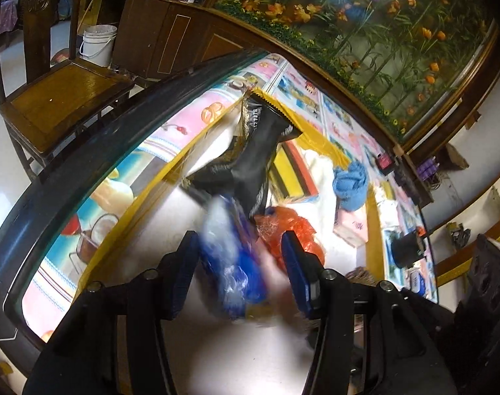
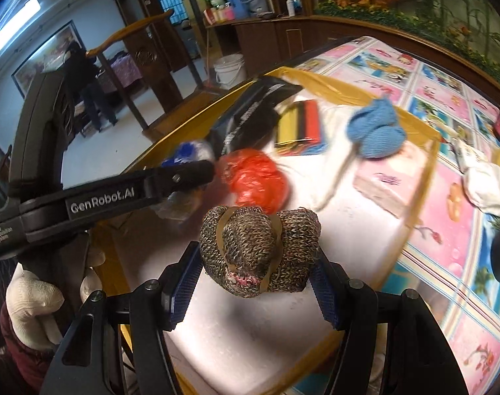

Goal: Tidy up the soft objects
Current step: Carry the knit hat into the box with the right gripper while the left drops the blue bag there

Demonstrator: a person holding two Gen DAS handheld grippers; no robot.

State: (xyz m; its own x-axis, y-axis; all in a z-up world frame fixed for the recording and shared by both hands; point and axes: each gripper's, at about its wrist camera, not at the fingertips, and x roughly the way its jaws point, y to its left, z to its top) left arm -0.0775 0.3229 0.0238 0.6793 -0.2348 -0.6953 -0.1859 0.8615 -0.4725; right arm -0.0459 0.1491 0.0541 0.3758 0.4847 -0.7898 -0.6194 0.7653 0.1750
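My left gripper [image 1: 238, 271] is open over the white foam board [image 1: 164, 256]; a blurred blue-and-white packet [image 1: 232, 260] lies between its fingers, not clamped. A black snack bag [image 1: 253, 154] lies beyond, a red plastic bag [image 1: 289, 230] to the right. My right gripper [image 2: 255, 279] is shut on a rolled brown knitted bundle [image 2: 258, 247] bound with a rubber band. In the right wrist view the left gripper [image 2: 197, 171] reaches from the left beside the red bag [image 2: 255, 182] and the blue-white packet [image 2: 190, 151]. A blue knitted piece [image 2: 375, 131] lies farther back.
A yellow-red-black striped box [image 2: 299, 125] and a pink tissue pack [image 2: 388, 184] lie on the board. Yellow tape [image 2: 335, 87] frames the board on a pink patterned tablecloth [image 2: 447, 230]. A wooden chair [image 1: 62, 98] and a white bucket [image 1: 97, 44] stand beyond the table's edge.
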